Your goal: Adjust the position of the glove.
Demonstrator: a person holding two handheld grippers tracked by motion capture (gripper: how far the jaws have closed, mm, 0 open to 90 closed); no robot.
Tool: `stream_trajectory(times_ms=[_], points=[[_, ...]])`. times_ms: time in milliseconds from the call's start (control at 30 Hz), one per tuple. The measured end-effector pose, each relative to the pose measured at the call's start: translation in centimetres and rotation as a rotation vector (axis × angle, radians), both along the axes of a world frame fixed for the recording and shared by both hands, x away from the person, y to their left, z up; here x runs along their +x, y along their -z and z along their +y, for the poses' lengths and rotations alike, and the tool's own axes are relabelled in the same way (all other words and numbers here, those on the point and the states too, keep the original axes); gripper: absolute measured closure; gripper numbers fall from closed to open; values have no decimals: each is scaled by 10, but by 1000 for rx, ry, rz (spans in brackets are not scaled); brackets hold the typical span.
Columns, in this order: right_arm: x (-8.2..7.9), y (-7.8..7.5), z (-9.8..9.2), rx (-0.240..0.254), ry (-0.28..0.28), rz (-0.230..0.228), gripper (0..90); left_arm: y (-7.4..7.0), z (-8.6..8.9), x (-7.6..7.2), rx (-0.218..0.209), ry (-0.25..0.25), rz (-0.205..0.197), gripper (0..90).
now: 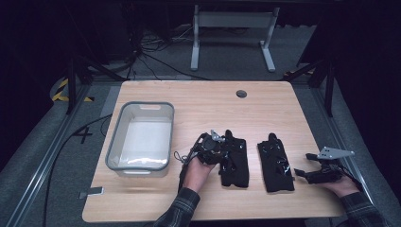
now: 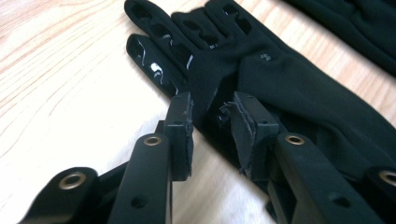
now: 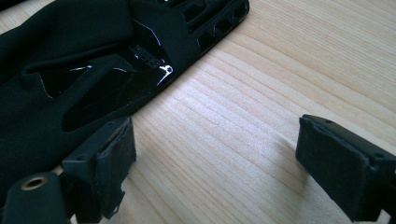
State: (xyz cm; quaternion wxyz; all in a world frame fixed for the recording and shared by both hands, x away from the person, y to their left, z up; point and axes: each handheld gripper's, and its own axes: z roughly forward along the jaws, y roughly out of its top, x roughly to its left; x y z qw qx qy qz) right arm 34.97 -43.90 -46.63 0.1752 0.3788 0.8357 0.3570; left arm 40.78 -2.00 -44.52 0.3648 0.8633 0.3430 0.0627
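Fingers (image 2: 180, 135) of the left gripper (image 2: 212, 119) straddle a glove (image 2: 280, 88) edge, slightly parted; right gripper (image 3: 212, 158) fingers spread wide over the table (image 3: 261, 93).

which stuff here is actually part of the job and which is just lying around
In the job:
- left glove, under the left gripper, whose jaws are slightly apart over its fabric
- right glove, beside the open right gripper
- perhaps the clear bin

Lying about:
- cables on the floor
- white desk frame behind
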Motion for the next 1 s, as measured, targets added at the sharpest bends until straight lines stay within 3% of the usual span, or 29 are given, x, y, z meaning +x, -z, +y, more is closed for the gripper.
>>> stream_trajectory(times_ms=[133,267,433,600,733,833,933,1000], points=[[0,0,0,0,0,0,126,4,-3,3,10,-9,6,655],[0,0,0,0,0,0,126,10,-7,4,52,-6,8,632],[0,0,0,0,0,0,126,11,-9,3,58,-16,1,631],[0,0,0,-1,1,0,126,11,-11,0,49,-11,11,748],[0,0,0,-1,1,0,126,11,-11,0,32,-10,31,844],[0,0,0,0,-1,-1,126,10,-13,0,33,-15,32,867],[0,0,0,-1,-9,-2,137,8,-11,1,-29,-27,52,873],[0,-2,0,-3,-15,1,196,5,-10,1,-62,-32,51,873]])
